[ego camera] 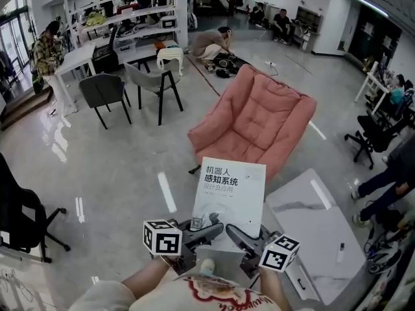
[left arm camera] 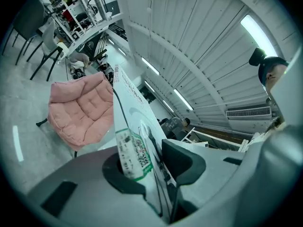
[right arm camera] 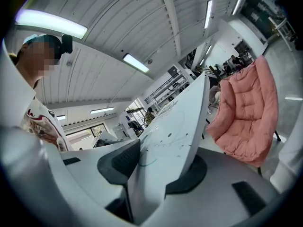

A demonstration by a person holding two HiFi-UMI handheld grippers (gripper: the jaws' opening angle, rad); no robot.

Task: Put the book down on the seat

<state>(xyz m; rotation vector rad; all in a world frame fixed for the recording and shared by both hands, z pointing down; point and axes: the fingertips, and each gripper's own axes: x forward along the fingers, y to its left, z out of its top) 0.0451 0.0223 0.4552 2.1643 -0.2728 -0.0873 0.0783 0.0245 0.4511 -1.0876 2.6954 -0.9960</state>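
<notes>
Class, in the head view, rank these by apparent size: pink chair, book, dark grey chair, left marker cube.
Largest to smallest:
1. pink chair
2. book, enlarged by nearness to the camera
3. dark grey chair
4. left marker cube, likewise near, yet smallest

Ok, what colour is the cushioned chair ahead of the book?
Salmon pink; the cushioned chair shows best in the head view.

Item: book (ego camera: 228,190), white softcover, dark title print on the front
Book pose: cover up, roughly level, title end pointing toward the upper frame
Book place: lower centre of the head view, off the ground, near edge clamped by the left gripper (ego camera: 206,230) and the right gripper (ego camera: 238,236)
Item: seat (ego camera: 256,118), pink tufted cushion chair on dark legs
Seat place: centre frame, just beyond the book, not touching it
</notes>
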